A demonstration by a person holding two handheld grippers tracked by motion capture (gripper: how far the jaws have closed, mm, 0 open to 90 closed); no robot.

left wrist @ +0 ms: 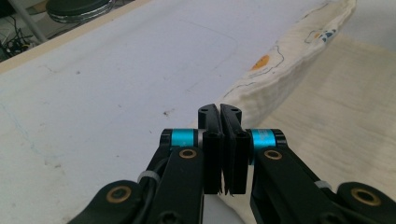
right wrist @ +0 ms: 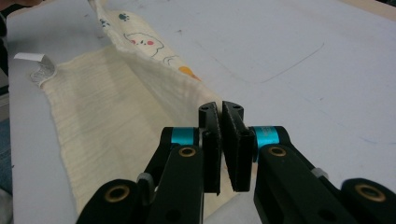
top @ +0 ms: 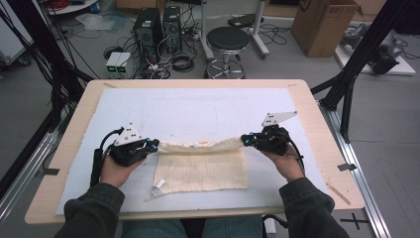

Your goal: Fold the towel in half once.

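Dark sleeves (top: 94, 210) at near worktop (top: 74, 129) edge. Left tongs (top: 154, 145), right tongs (top: 244, 140) each pinching corner of cream cloth (top: 203, 171); far edge lifted, rest flat on white mat (top: 198, 106). Beyond: stool (top: 227, 39), cardboard box (top: 322, 25).
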